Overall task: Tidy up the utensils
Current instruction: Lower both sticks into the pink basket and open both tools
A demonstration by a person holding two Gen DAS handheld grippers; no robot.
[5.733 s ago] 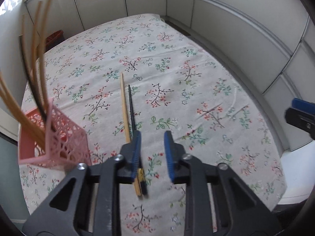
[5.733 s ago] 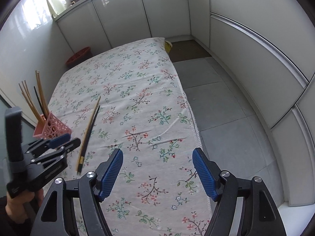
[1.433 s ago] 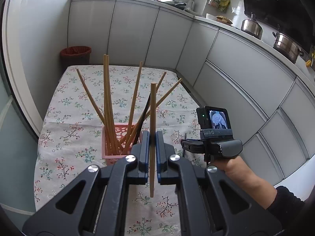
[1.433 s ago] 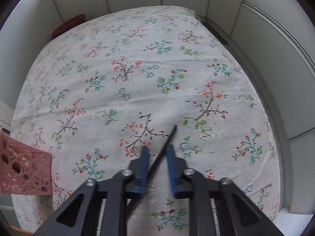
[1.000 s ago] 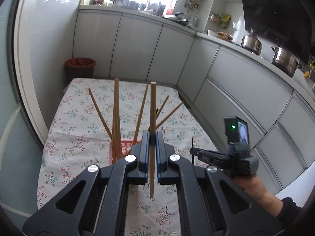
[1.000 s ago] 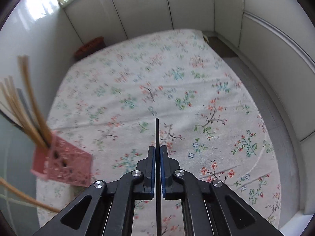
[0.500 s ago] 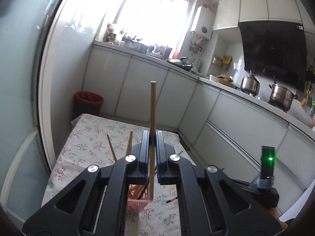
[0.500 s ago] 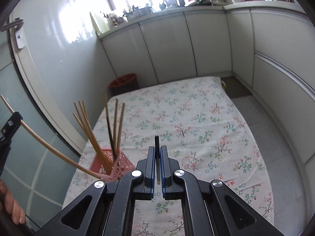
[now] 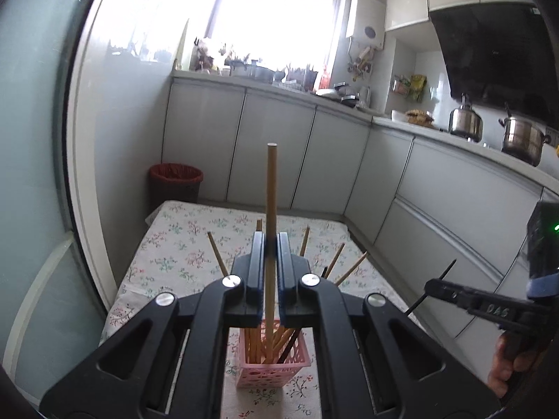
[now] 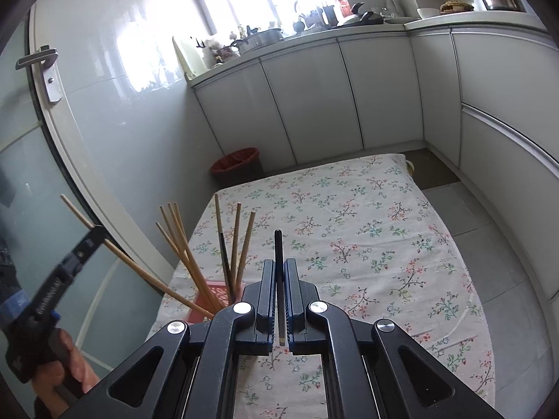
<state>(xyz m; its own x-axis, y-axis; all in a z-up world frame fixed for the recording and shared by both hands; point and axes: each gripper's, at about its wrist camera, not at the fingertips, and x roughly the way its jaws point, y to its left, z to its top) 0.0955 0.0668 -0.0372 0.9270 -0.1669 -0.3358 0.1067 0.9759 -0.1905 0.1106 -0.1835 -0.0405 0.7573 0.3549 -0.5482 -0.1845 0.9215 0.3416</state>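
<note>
My left hand-held gripper (image 9: 268, 269) is clamped on a wooden chopstick (image 9: 270, 188), upright, its lower end inside the pink basket (image 9: 272, 370) among the other chopsticks (image 10: 181, 244). My right hand-held gripper (image 10: 278, 293) is closed on a black chopstick (image 10: 278, 244), raised to the right of the basket, above the floral-clothed surface (image 10: 367, 227).
</note>
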